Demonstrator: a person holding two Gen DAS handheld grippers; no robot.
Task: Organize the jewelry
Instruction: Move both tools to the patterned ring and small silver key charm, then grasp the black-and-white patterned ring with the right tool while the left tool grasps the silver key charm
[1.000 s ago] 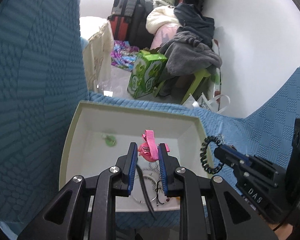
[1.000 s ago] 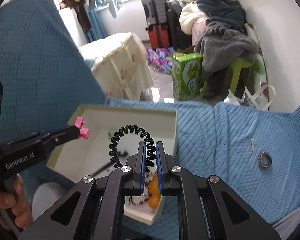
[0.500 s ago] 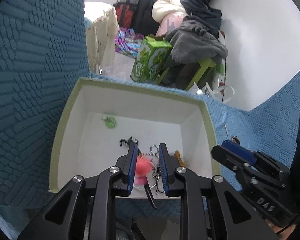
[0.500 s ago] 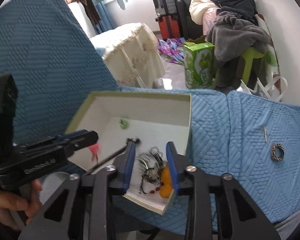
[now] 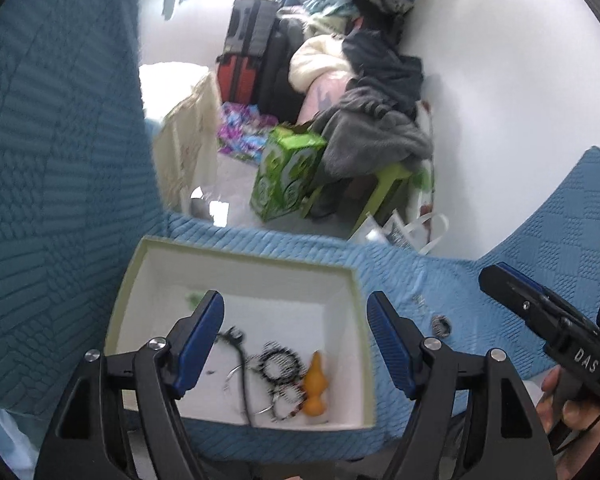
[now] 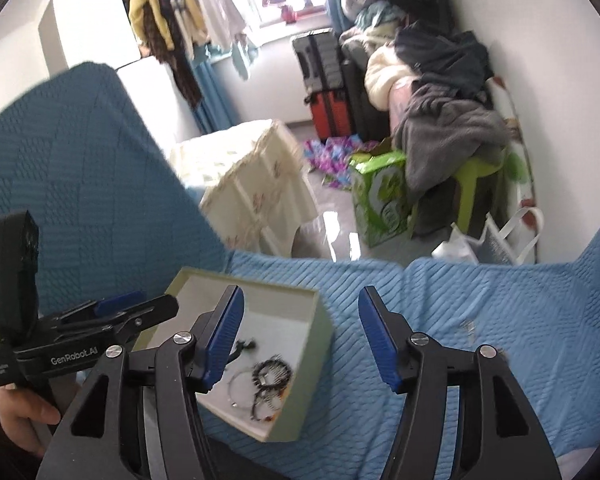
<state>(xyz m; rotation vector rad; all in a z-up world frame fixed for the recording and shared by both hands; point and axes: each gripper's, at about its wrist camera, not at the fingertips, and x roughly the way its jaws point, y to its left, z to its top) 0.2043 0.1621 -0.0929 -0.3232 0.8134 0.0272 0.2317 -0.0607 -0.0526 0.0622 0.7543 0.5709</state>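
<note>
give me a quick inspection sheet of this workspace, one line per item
surface: blue quilted cover, wrinkled.
job's things: open box holds a tangle of black bracelets, a thin ring, an orange piece and a small green piece, blurred. A ring and a small metal piece lie outside on the cover.
clutter: nothing seen on the cover itself.
grippers: left hand-held gripper open over the box, empty; right hand-held gripper open, empty.
cables: nothing seen.
surroundings: green carton, suitcases, clothes pile, white bag.
</note>
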